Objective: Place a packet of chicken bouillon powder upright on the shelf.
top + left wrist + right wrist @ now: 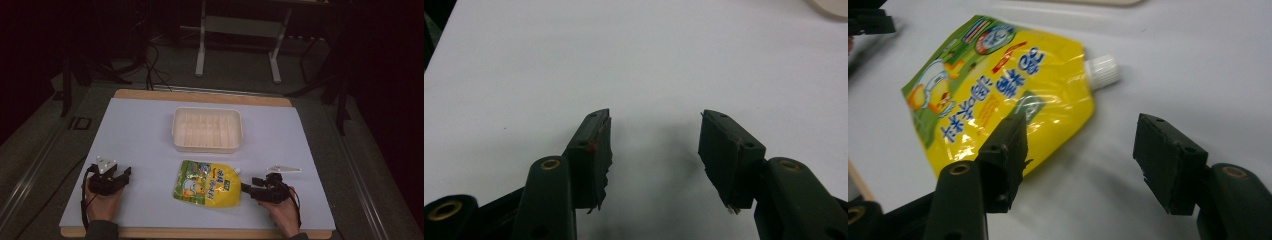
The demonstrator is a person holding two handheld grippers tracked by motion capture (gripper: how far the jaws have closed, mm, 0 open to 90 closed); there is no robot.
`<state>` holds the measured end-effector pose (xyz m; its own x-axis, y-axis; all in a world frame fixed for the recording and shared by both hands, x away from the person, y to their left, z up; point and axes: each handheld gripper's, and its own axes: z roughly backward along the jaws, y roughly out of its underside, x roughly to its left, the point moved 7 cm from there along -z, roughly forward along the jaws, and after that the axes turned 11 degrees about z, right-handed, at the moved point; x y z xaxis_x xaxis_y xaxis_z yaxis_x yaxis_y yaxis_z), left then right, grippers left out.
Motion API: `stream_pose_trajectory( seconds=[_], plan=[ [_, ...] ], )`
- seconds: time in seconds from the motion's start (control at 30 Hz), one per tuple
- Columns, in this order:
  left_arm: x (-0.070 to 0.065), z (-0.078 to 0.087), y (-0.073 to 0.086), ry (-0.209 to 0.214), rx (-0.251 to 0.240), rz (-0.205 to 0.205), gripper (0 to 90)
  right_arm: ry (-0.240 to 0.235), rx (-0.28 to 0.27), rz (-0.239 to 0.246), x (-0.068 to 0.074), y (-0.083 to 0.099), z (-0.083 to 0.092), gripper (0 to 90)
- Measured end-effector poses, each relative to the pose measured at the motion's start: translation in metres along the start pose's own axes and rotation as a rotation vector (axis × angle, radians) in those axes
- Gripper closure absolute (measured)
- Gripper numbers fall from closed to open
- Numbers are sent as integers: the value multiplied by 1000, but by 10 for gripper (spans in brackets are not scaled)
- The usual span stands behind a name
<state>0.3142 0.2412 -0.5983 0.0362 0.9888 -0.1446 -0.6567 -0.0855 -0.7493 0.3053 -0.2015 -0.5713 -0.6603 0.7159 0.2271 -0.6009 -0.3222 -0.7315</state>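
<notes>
Nothing moved yet: pouch point(998, 95) lies just ahead of released right gripper point(1083, 150); left gripper point(654, 150) released, idle; tray point(207, 146) empty.

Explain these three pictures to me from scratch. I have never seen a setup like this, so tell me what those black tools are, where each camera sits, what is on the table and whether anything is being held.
There is no robot here. A person holds a two-jaw tool in each hand: the left gripper and the right gripper. The high view looks down on the white table from above. The other two cameras ride on the grippers and look along their black jaws. On the table lie a cream plastic tray and, nearer the person, a yellow spouted pouch with a white cap. Both grippers are open and hold nothing. The right one points at the pouch; the left one faces bare table.
</notes>
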Motion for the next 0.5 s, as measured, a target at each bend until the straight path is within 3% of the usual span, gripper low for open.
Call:
stream_pose_trajectory(
  seconds=[0.07,0.5],
  plan=[
    [0,0,0,-1,1,-2,469,-28,4,-17,3,2,-4,371],
    [-1,-1,1,-12,10,-10,470,-85,47,-32,15,10,-19,355]
  ],
)
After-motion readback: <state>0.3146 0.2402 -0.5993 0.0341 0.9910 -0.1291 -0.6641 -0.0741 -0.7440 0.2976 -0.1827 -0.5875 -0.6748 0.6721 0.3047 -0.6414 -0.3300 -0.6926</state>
